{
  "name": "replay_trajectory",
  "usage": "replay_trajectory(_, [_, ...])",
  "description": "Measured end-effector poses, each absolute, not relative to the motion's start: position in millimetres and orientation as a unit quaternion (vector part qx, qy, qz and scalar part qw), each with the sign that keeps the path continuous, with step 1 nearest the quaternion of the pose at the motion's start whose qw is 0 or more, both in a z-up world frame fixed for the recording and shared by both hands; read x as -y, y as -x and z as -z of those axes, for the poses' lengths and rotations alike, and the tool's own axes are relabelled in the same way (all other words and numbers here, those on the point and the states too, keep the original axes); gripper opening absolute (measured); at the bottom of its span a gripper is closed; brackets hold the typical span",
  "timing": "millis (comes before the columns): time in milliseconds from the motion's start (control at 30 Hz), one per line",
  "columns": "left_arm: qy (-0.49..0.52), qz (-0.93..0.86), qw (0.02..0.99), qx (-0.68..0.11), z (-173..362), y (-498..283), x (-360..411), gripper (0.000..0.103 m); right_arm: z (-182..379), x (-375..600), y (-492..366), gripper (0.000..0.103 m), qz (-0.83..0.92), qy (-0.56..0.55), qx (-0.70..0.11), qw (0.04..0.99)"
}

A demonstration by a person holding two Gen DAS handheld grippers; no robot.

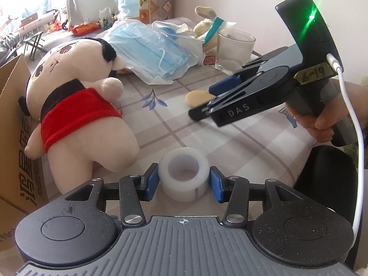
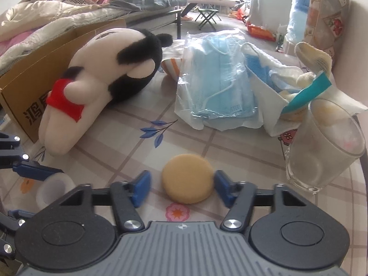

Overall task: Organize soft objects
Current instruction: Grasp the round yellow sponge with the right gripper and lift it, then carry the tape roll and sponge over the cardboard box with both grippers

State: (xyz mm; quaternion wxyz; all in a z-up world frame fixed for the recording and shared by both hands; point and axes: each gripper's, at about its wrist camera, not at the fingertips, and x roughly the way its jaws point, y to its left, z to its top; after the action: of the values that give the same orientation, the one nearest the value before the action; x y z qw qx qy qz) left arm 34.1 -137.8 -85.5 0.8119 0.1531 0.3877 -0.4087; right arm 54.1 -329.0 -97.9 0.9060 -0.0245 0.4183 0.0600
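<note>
My left gripper (image 1: 184, 181) clamped the white tape roll (image 1: 184, 179) on the checked tablecloth (image 1: 230, 133), beside the plush doll (image 1: 76, 105). My right gripper (image 2: 181, 184) stood half open around the yellow sponge (image 2: 187, 178), one pad touching its edge, near the glass (image 2: 322, 147).

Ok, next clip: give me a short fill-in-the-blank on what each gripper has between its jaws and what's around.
1. Between the pads of the left gripper sits a white roll of ____.
2. The round yellow sponge lies flat on the tablecloth between the jaws of the ____ gripper.
3. The plush doll wears a ____ top.
4. The doll leans against a ____ box.

Missing words: tape; right; red; cardboard
</note>
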Motion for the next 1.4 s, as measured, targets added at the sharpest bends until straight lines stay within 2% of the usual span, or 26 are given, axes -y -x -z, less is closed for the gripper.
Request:
replay_trajectory(133, [-0.149,0.414,0.811,-0.386,85.6,-35.4,135.7,0.046,96.2,329.4,-54.5,0.048,-0.05,0.02,-0.421,0.906])
replay_trajectory(267, [-0.14,0.417,0.81,-0.387,86.3,-36.8,133.1,0.046,93.2,325.1,-50.7,0.031,-0.036,0.024,-0.415,0.909])
replay_trajectory(400, [-0.139,0.418,0.811,-0.386,86.2,-37.5,130.7,0.046,88.0,321.9,-44.3,0.023,-0.026,0.03,-0.406,0.913])
replay_trajectory(467, [-0.137,0.418,0.811,-0.386,86.0,-37.6,128.7,0.046,84.7,321.6,-39.4,0.01,-0.016,0.029,-0.398,0.917])
replay_trajectory(633, [-0.14,0.418,0.81,-0.386,85.4,-38.0,129.4,0.046,78.1,323.1,-31.2,0.009,-0.002,0.041,-0.38,0.924])
replay_trajectory(833, [-0.132,0.413,0.815,-0.386,85.4,-40.1,129.1,0.046,67.6,337.8,-21.5,0.009,-0.008,-0.02,-0.365,0.931])
replay_trajectory(1033, [-0.121,0.411,0.824,-0.37,77.9,-35.8,125.2,0.045,42.5,333.4,-1.0,0.009,-0.003,-0.019,-0.333,0.943])
replay_trajectory(1400, [-0.073,0.402,0.859,-0.309,12.7,-6.8,80.8,0.045,-31.1,294.9,37.0,0.009,-0.03,0.013,-0.249,0.968])
